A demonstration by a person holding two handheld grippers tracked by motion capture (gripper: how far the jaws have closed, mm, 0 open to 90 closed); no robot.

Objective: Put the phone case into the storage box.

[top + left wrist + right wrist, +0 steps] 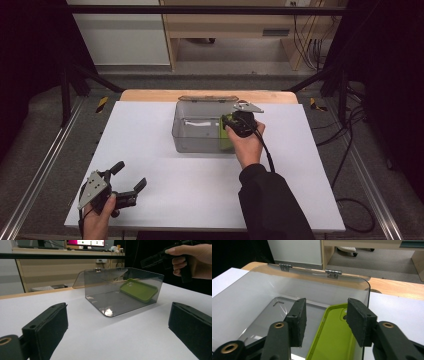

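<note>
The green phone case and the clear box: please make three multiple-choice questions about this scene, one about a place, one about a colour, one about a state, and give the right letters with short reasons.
1. Where is the phone case?
A. On the table beside the clear box
B. Inside the clear box, leaning on its wall
C. Between the left gripper's pads

2. What colour is the phone case?
A. Green
B. Red
C. Blue

3. How is the left gripper?
A. Shut on the case
B. Shut on the box lid
C. Open, nothing between its pads

Answers:
1 B: the left gripper view shows the case tilted against the box wall.
2 A: it looks lime green in every view.
3 C: its own view shows the pads wide apart over bare table.
</note>
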